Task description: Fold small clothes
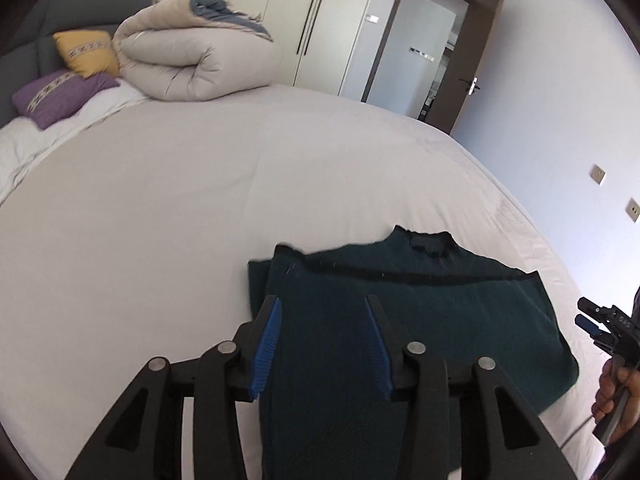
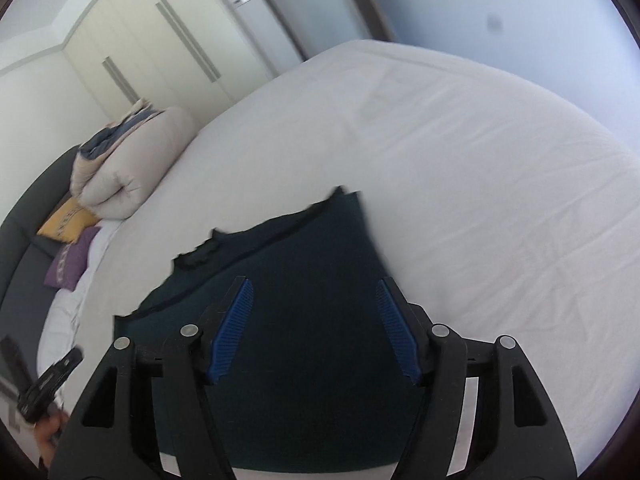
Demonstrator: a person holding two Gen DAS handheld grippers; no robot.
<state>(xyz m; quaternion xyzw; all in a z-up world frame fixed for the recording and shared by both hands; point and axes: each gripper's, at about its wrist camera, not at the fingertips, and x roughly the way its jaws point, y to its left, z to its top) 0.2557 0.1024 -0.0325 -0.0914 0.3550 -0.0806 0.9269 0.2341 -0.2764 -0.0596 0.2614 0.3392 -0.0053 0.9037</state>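
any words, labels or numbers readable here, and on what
None can be read.
Yellow pillow: a patterned band, no letters that can be made out.
Purple pillow: the same kind of band, too blurred to read.
Sweater: no label or print shows.
Left gripper and right gripper: no markings visible.
Wall sockets: plain, no text.
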